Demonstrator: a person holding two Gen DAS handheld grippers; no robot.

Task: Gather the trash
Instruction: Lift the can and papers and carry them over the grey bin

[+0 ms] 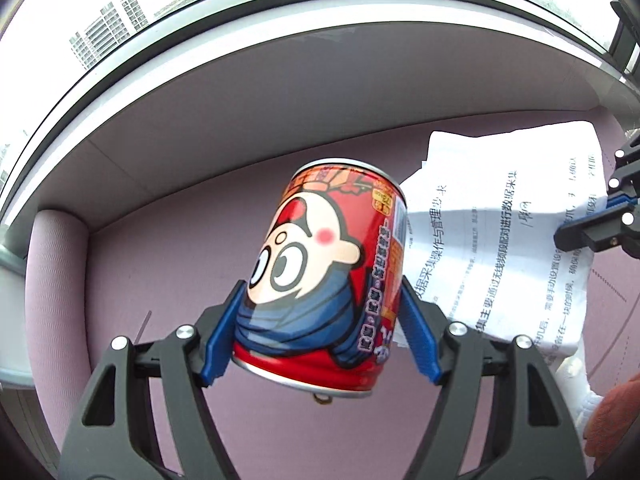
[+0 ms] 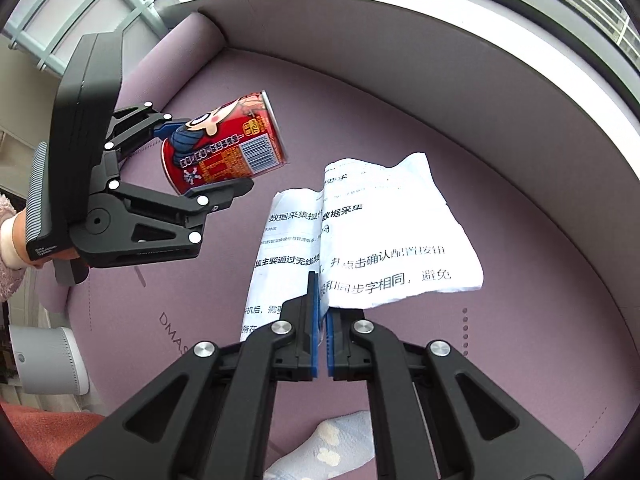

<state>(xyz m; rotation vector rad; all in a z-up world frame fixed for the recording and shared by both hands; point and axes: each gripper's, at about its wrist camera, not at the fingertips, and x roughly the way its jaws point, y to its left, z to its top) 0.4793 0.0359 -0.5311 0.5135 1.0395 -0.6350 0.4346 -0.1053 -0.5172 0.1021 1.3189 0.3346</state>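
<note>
A red drink can [image 1: 320, 264] with a cartoon face hangs tilted above the pink mat [image 1: 168, 264], its pull-tab end towards the camera. My left gripper [image 1: 320, 308] is shut on the can, with a blue pad pressed against each side. The right wrist view shows the same can [image 2: 228, 144] in the left gripper [image 2: 210, 152] at the left. A crumpled white printed paper [image 2: 384, 232] is lifted off the mat, and my right gripper [image 2: 320, 292] is shut on its lower edge. In the left wrist view the paper [image 1: 500, 240] hangs at the right from the right gripper [image 1: 580, 232].
The pink mat [image 2: 500, 340] lies inside a curved grey ledge [image 2: 440, 40] under a window. A pink bolster [image 1: 56, 280] lies along the left side. A white cylindrical appliance [image 2: 48, 360] stands on the floor at lower left. A person's socked foot [image 2: 320, 448] rests on the mat's near edge.
</note>
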